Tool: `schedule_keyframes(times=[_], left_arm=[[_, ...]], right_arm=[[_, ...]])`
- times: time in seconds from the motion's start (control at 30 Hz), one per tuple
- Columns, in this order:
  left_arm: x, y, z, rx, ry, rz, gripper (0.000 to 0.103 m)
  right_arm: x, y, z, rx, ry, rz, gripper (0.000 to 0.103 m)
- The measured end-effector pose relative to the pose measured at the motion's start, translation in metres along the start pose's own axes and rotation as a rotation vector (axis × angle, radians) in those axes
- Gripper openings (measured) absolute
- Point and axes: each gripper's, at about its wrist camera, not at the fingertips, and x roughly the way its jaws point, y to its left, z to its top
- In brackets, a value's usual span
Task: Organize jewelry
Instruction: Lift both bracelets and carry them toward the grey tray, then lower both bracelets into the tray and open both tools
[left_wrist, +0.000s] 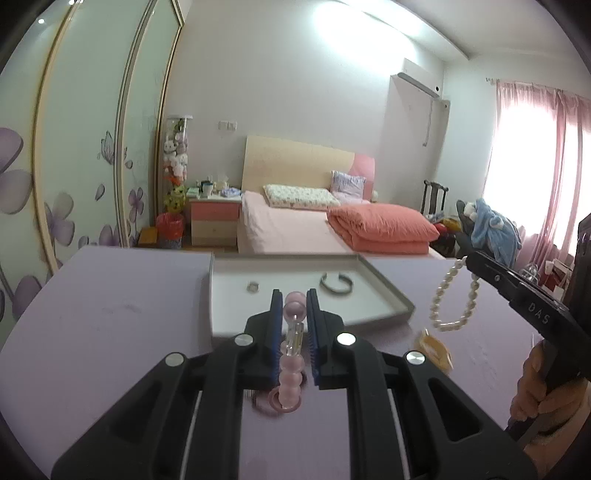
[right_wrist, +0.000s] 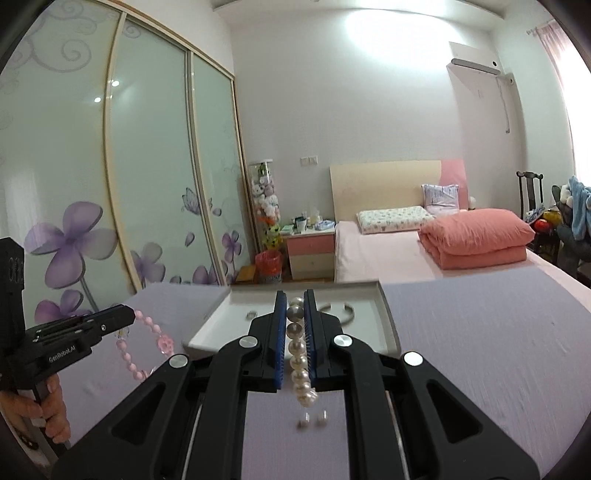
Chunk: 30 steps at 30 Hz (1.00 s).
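Left wrist view. My left gripper (left_wrist: 292, 295) is clenched on one pink bead bracelet (left_wrist: 293, 354); the strand runs lengthwise between the two blue-padded fingers (left_wrist: 275, 314), its top beads poking out past the tips, its lower loop hanging below them above the lavender bench (left_wrist: 110, 314). One white tray (left_wrist: 384, 284) lies just beyond the tips. In it I count two pieces: one small ring (left_wrist: 253, 286) to the left, one open metal bangle (left_wrist: 336, 283) to the right, apart from each other. At right, the right gripper (left_wrist: 471, 260) holds one pearl bracelet (left_wrist: 452, 295) dangling clear of the bench, beside the tray's right edge. One hand (left_wrist: 543, 387) grips its handle.

Right wrist view. My right gripper (right_wrist: 295, 299) is clamped on the pearl bracelet (right_wrist: 298, 354); pearls line up between both fingers (right_wrist: 309, 325), the loop's end drooping below. The tray (right_wrist: 388, 314) sits straight ahead, ring (right_wrist: 252, 314) and bangle (right_wrist: 341, 312) inside. At left, the left gripper (right_wrist: 127, 317) carries the pink bead bracelet (right_wrist: 144, 343) hanging left of the tray.
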Motion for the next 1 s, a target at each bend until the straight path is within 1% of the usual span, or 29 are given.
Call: schedule_keyframes(times=[0.17,0.3,0.43,0.63,0.83,1.0], left_arm=[[0.040,0.000,0.022,0.029,-0.031,0.021,0.013],[0.076,0.003,0.034,0.026,-0.020,0.032,0.013],[0.116,0.012,0.040,-0.009,0.009,0.041,0.013],[0.160,0.022,0.039,-0.035,0.053,0.049,0.013],[0.186,0.025,0.040,-0.027,0.079,0.043,0.013],[0.198,0.025,0.038,-0.024,0.098,0.037,0.014]], right_arm=[[0.041,-0.006,0.013,0.019,-0.007,-0.026,0.010],[0.076,-0.012,0.013,0.055,0.027,-0.047,0.010],[0.114,-0.024,0.007,0.110,0.098,-0.070,0.010],[0.164,-0.037,-0.002,0.206,0.227,-0.093,0.010],[0.186,-0.041,-0.012,0.265,0.302,-0.111,0.010],[0.190,-0.034,-0.013,0.253,0.322,-0.108,0.011]])
